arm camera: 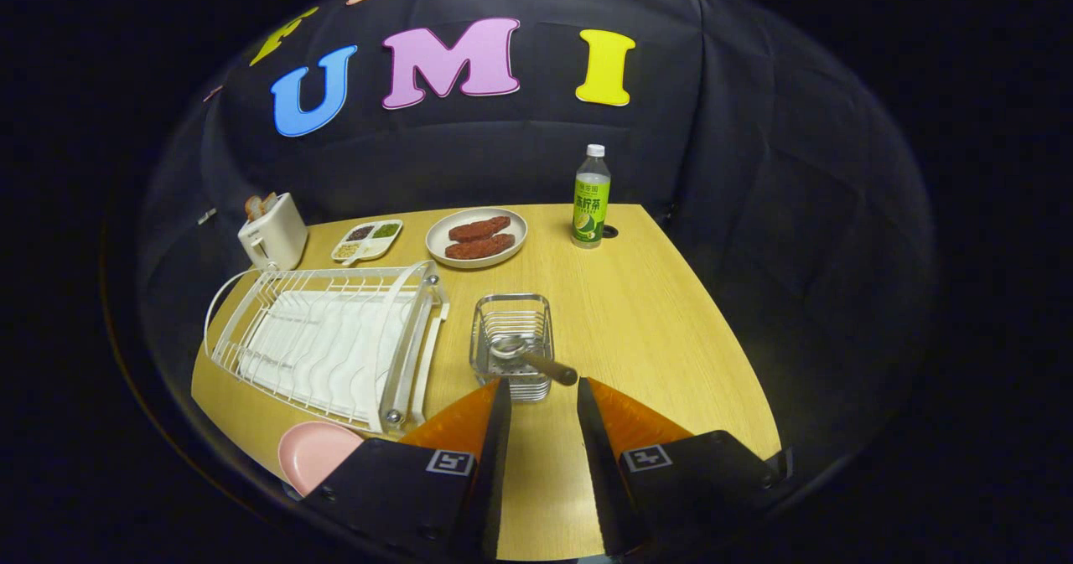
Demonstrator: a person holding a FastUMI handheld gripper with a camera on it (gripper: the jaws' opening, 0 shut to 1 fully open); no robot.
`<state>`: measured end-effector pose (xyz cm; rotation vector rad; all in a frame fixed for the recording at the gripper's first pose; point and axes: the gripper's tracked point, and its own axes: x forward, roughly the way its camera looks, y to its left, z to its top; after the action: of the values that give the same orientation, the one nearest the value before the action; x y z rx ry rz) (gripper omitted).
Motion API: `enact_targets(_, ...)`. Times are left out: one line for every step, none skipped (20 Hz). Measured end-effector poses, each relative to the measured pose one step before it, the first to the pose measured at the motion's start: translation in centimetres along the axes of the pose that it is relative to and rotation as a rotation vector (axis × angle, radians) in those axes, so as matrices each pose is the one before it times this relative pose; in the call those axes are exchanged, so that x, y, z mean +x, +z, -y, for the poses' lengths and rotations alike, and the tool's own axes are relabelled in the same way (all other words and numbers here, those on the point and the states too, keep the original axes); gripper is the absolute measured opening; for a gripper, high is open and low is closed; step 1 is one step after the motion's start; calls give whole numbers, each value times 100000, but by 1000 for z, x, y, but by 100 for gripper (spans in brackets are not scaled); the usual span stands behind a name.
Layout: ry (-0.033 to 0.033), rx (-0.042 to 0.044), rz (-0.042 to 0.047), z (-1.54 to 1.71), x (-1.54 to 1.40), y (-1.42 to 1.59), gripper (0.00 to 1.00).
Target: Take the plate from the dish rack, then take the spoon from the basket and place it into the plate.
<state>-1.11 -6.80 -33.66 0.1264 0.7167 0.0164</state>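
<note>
Wooden bench (654, 329) across mid-frame. Gripper (541, 396) at bottom centre, fingers (469, 417) spread, gripping nothing. Spoon (528, 354) just ahead of them in wire basket (511, 317), handle leaning toward right finger. White dish rack (335, 338) at left, pink plate (314, 455) on bench at lower left beside left finger. Toaster (272, 233), bottle (591, 199) at back.

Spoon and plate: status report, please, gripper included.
Gripper open, holding nothing, just short of the basket. Spoon lying in basket, handle toward the fingers. Pink plate on table by the dish rack. Path to spoon clear.
</note>
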Motion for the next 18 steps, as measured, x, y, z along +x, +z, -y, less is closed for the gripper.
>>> enact_targets(304,-872,-949,206,744,-98,49)
enact_targets(459,-1758,-1545,160,811,-228,49)
enact_targets(683,-1763,-804,-25,615,-182,49)
enact_targets(1373,-1576,254,-307,568,113,49)
enact_targets(1362,-1551,643,-337,564,314,46)
enact_targets(2184,-1193,428,-620,373,184,46)
enact_targets(1398,-917,927,-439,184,219,44)
enact_targets(231,-951,-208,-198,311,-4,43)
enact_targets(51,-430,-569,-172,208,-346,30)
enact_targets(2938,896,-19,-801,85,-65,24)
enact_targets(1035,1147,472,-763,220,-11,21)
enact_targets(-176,-648,1319,26,201,211,17)
enact_targets(-197,-776,280,-76,-120,121,14)
enact_targets(548,208,557,-309,-262,392,13)
enact_targets(180,693,945,-220,-373,470,11)
enact_targets(224,867,1090,43,-322,808,11)
enact_targets(-322,810,1418,81,-297,958,11)
enact_targets(-939,362,794,374,-288,964,11)
